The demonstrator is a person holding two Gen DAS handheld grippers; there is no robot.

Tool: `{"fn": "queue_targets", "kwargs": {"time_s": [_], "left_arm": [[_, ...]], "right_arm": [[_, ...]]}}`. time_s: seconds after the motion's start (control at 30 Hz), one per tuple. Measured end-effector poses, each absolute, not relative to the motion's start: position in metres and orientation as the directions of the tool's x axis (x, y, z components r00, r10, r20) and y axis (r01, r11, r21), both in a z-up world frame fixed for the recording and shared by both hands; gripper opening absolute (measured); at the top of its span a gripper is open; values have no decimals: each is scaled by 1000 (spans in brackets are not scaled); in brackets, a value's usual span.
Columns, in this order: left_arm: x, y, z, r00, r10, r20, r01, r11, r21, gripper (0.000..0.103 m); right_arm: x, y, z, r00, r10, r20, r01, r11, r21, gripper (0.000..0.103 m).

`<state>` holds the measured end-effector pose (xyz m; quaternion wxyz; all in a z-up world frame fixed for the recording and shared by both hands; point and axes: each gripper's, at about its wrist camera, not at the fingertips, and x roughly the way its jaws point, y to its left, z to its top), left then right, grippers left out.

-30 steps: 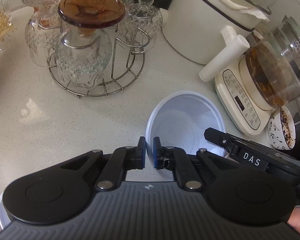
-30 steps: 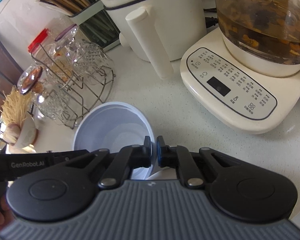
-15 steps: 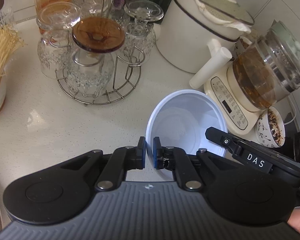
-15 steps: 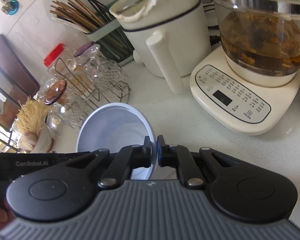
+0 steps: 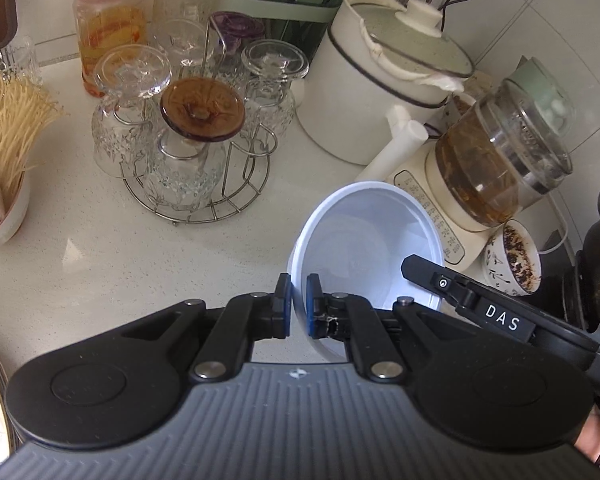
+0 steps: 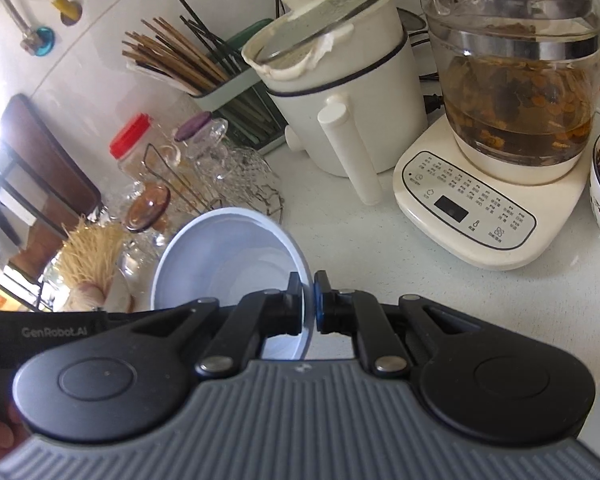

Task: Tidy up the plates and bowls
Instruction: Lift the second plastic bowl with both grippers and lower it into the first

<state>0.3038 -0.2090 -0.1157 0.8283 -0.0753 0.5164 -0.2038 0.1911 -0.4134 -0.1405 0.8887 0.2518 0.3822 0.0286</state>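
The white bowl (image 5: 364,248) hangs above the speckled counter (image 5: 100,248), near the tea kettle base (image 6: 476,208). The left gripper (image 5: 298,304) and the right gripper (image 6: 307,300) each pinch its thin rim on opposite sides. It seems light and smooth, maybe slippery, so the rim is the best place to hold it.

The bowl (image 5: 364,240) looks like smooth matt white plastic. The rack (image 5: 204,200) is shiny wire metal holding cut glass; the desk (image 5: 100,256) is speckled, glossy stone.

Both wrist views look down, sharing the bowl (image 5: 364,240).
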Motion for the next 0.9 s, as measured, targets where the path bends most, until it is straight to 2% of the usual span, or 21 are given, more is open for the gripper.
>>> {"fn": "queue_targets", "kwargs": {"time_s": [0.6,0.9], "left_arm": [[265,-138,-90,456,-415,-788,184,909,-373,8],[251,-101,-96,487,-410,-772,118,906,-406,9]], "right_arm": [[173,-361,-109,711,303,-635,11,897,441,9],[174,-329,-109,678,331,-657,-36,907,420,9]]}}
